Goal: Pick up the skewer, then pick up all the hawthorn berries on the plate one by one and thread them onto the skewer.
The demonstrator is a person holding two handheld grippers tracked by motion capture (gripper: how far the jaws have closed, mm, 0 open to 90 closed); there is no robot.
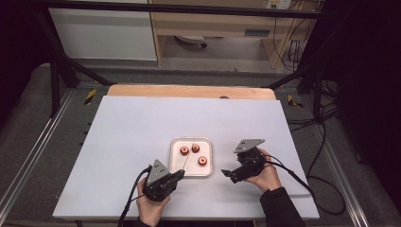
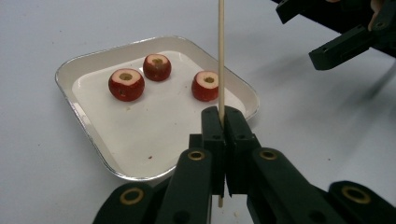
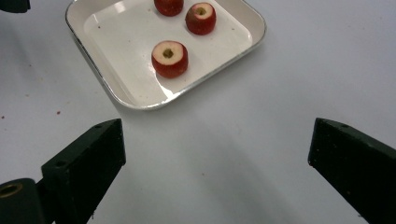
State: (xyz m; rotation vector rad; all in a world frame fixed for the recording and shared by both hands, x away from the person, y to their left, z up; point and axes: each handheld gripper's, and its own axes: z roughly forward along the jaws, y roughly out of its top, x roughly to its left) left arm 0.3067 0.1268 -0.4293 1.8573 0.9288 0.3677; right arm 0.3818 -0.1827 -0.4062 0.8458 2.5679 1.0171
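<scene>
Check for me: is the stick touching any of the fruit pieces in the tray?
Cannot tell. In the left gripper view the stick crosses the edge of the nearest fruit piece, but no gap or contact shows plainly.

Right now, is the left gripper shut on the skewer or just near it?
Shut on it: the left gripper has its jaws pressed together around the thin wooden skewer, which rises from between them.

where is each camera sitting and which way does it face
High view: above the person's side, looking forward and down at the table; both hands and forearms show.
Left gripper view: on the left gripper, looking along jaws shut on the skewer toward the tray.
Right gripper view: on the right gripper, open jaws, looking down at the table.
Shared: all three show the tray with three cored fruits.
</scene>
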